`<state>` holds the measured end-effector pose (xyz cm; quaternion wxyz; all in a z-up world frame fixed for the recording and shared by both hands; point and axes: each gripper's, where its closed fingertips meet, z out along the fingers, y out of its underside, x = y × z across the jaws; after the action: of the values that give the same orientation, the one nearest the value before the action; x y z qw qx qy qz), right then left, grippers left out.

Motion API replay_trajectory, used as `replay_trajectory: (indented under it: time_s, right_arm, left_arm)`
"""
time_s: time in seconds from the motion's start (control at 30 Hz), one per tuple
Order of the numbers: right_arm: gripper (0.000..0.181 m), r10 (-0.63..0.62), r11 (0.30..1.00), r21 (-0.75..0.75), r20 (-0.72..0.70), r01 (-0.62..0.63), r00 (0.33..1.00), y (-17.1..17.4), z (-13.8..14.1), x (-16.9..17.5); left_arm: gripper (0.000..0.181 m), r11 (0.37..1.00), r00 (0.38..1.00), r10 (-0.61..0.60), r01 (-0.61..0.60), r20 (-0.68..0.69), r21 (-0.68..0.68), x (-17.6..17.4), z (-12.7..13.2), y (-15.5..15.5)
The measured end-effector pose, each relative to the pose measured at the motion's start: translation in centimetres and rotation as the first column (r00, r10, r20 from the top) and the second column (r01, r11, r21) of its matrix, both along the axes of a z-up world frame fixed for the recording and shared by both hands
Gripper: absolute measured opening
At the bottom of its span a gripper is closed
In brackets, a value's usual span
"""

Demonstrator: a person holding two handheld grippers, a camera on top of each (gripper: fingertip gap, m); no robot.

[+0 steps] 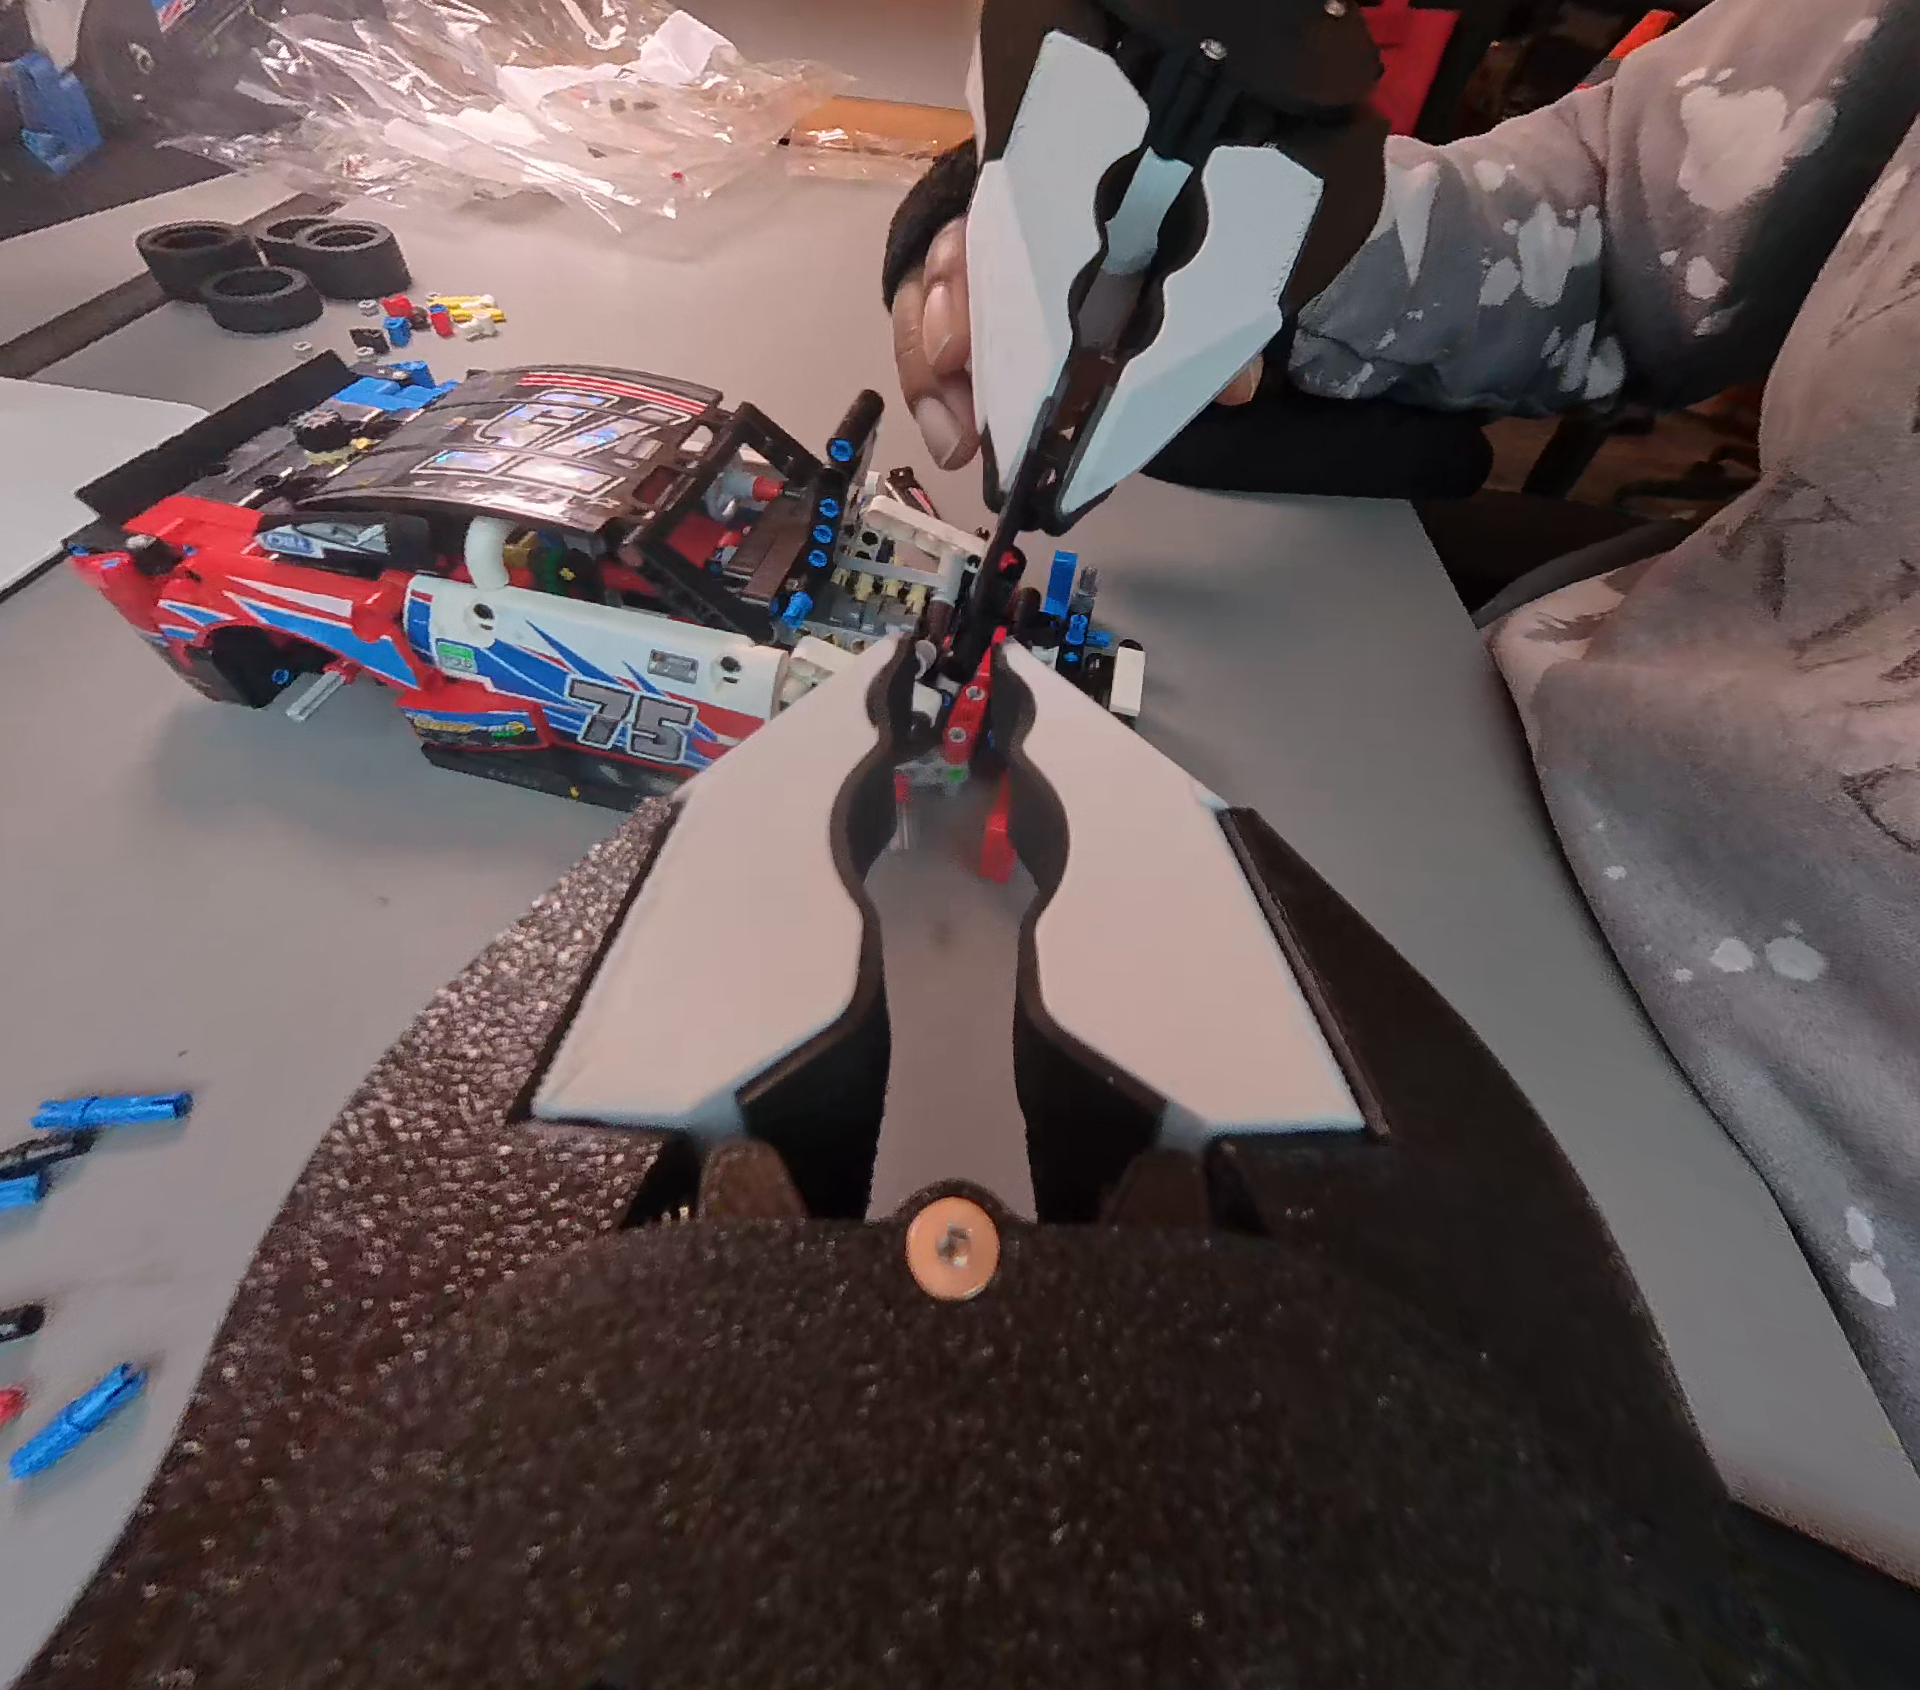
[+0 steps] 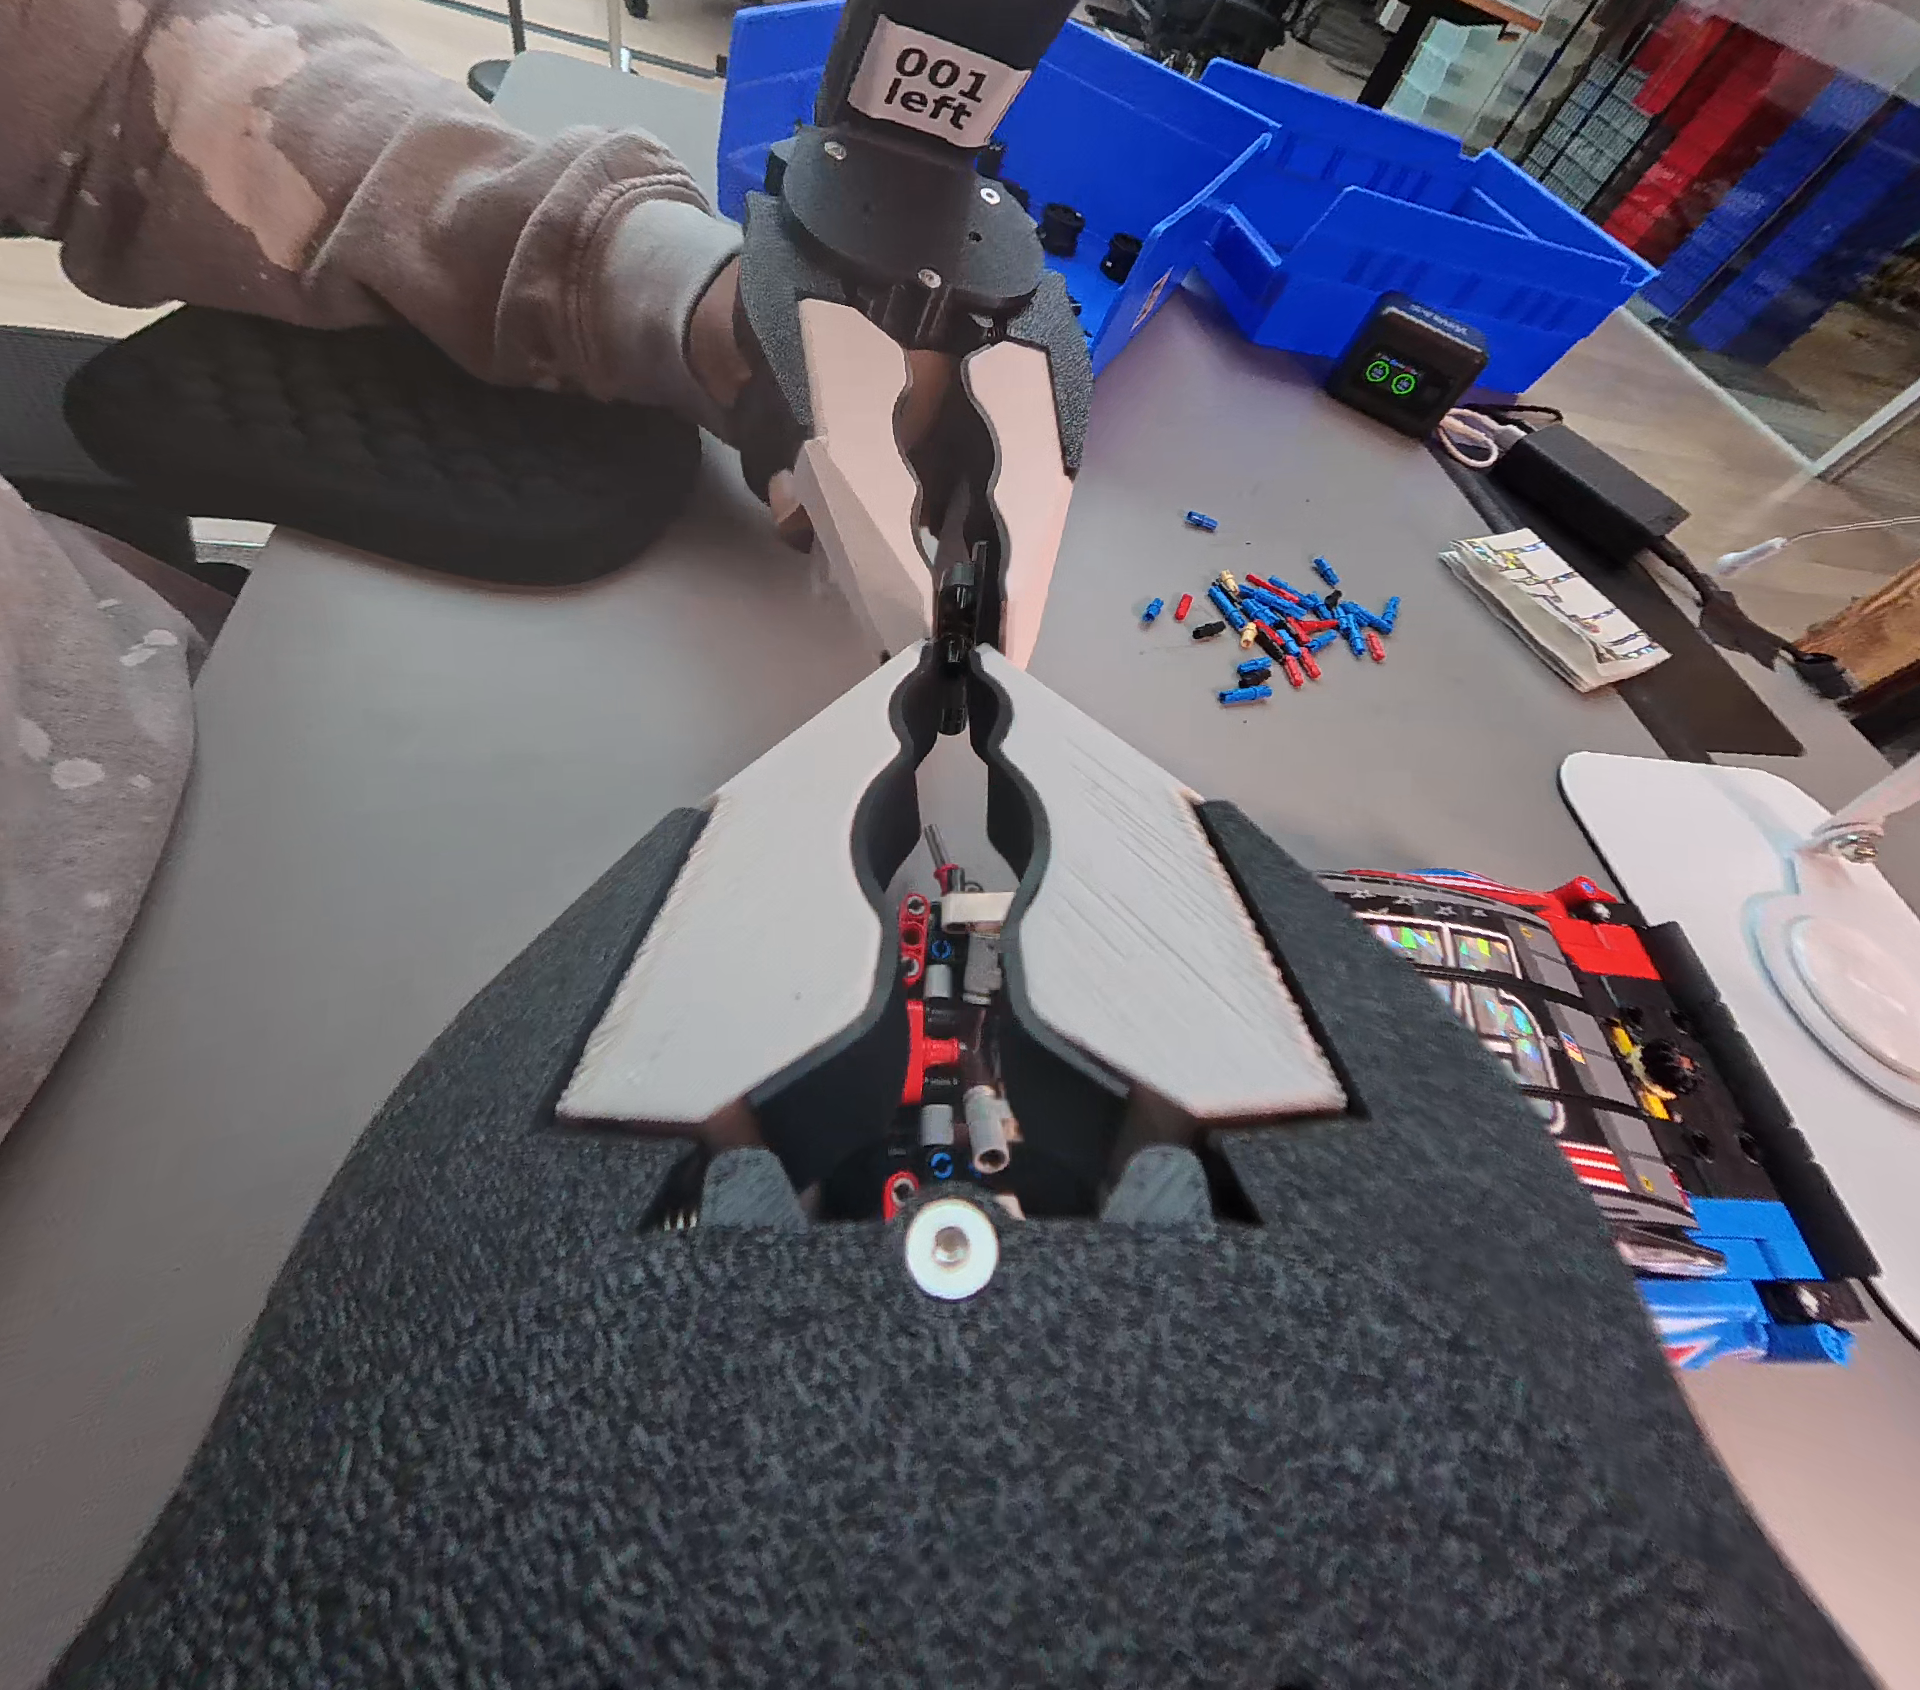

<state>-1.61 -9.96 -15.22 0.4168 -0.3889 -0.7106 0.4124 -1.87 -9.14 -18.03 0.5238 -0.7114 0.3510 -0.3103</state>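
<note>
A red, white and blue brick-built race car (image 1: 499, 601) with a black roof lies on the grey table (image 1: 312, 913). Its open front frame faces my grippers. My left gripper (image 1: 948, 669) is shut on a red beam (image 1: 971, 710) of that front frame. My right gripper (image 1: 1029, 497) comes down from above, shut on a long black beam (image 1: 1044, 456) whose lower end meets the frame at my left fingertips. In the right wrist view my right gripper (image 2: 948, 658) pinches the black beam (image 2: 951, 617), the left gripper (image 2: 966, 591) is just beyond, and the car's frame (image 2: 940, 1017) shows below between the fingers.
Three black tyres (image 1: 270, 264), small loose parts (image 1: 436, 315) and clear plastic bags (image 1: 520, 82) lie behind the car. Blue pins (image 1: 104, 1110) lie at the left. A pile of pins (image 2: 1288, 622), blue bins (image 2: 1351, 227), a folded booklet (image 2: 1548, 622) and a small black device (image 2: 1403, 373) are farther off. My left and right fingertips are right by each other.
</note>
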Motion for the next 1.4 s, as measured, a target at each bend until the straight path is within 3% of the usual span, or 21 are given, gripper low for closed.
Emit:
replay_trajectory:
  time_s: [0.13,0.3,0.43,0.7,0.87,1.03,1.1,1.13,1.2,1.23,1.4]
  right_arm:
    - [0.003,-0.046,0.997,0.052,-0.042,0.048,0.998,0.9,0.3,-0.3]
    - [0.003,-0.087,0.987,0.130,-0.073,0.096,0.994,1.7,0.3,-0.5]
    - [0.003,-0.054,0.993,0.100,-0.049,0.059,0.997,0.9,0.0,-0.5]
    - [0.003,0.043,0.999,-0.022,0.015,-0.043,0.999,-0.6,0.0,-0.1]
    - [0.002,0.125,0.970,-0.210,-0.002,-0.123,0.992,-1.3,1.3,0.6]
    - [0.002,0.080,0.932,-0.350,-0.059,-0.096,0.995,1.1,2.7,2.5]
    - [0.002,0.047,0.950,-0.307,-0.042,-0.058,0.998,1.5,2.2,3.0]
    - [0.003,0.032,0.960,-0.279,-0.031,-0.040,0.999,1.7,2.0,3.1]
    - [0.003,0.010,0.972,-0.236,-0.008,-0.012,1.000,2.3,1.5,3.3]
    - [0.003,-0.003,0.977,-0.213,0.006,0.004,1.000,2.8,1.2,3.4]
    - [0.003,-0.047,0.985,-0.162,0.039,0.053,0.998,4.1,0.5,4.0]
  left_arm:
    - [0.019,0.997,0.998,0.060,-0.059,0.017,-0.059,-1.2,-0.5,0.8]
    - [0.028,0.995,0.983,0.080,-0.068,0.164,-0.076,-2.0,1.5,0.9]
    - [0.028,0.999,0.996,0.036,-0.038,0.077,0.022,-0.9,1.8,0.1]
    - [0.000,0.998,0.997,-0.054,0.052,0.058,0.046,1.0,2.4,-1.3]
    - [0.000,0.994,0.987,-0.103,0.098,0.119,0.048,1.4,3.9,-1.8]
    - [0.000,0.995,0.961,-0.020,-0.009,0.276,0.104,-2.6,6.6,-1.5]
    - [0.000,0.995,0.987,0.023,-0.037,0.158,0.088,-3.1,4.4,-1.0]
    - [0.000,0.996,0.999,0.032,-0.034,0.027,0.079,-3.0,2.3,-0.8]
    - [0.001,0.997,0.969,0.021,-0.002,-0.245,0.078,-2.4,-1.6,-0.8]
    - [0.002,0.996,0.948,-0.007,0.035,-0.317,0.080,-1.9,-2.7,-1.1]
    - [0.013,0.994,0.901,-0.093,0.109,-0.424,0.014,-1.3,-5.5,-2.1]
